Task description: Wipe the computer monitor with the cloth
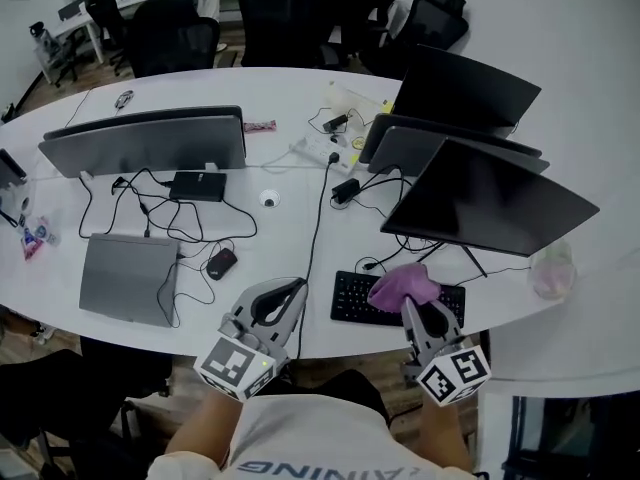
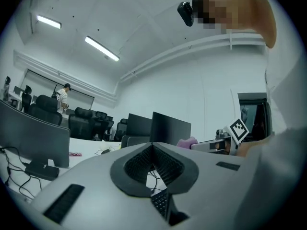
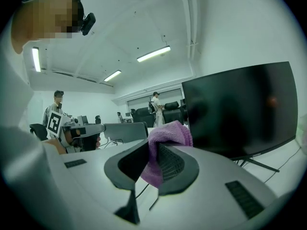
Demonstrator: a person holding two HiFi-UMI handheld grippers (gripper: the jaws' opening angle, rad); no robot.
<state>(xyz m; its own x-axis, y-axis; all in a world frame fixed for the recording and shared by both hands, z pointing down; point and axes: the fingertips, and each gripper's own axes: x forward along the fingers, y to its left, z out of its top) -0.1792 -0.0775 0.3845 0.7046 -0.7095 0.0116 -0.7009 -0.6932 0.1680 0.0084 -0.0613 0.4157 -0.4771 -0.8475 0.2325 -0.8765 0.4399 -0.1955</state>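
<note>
— Right gripper (image 3: 156,150): what is it doing?

— Its jaws are pinching a crumpled purple woven cloth (image 3: 165,137). A wad is bulging above the tips and a tail is hanging below them. From the head view, the cloth is hovering over the right half of a flat black keyboard (image 1: 355,296), near the front edge of the long white desk (image 1: 500,303).

— And the left gripper (image 2: 153,150)?

— It is sitting at nine o'clock of the right one, jaws meeting tip to tip and carrying nothing.

— How is that cloth going to handle?

— I am judging it soft, light and floppy, so it will be folding under any push. The bunched wad, not the loose tail, should be meeting the glass. The grip is sitting mid-bunch, which looks secure.

— Where is the target?

— A wide black flat-screen monitor (image 1: 490,203) is leaning at one o'clock of the cloth, apart from it. I am guessing the panel will be rocking if it is pressed hard.

— Anything in the way?

— Black cables (image 1: 320,218) are trailing at eleven o'clock, and a pale translucent container (image 1: 552,268) is standing at three o'clock by the desk edge.
</note>
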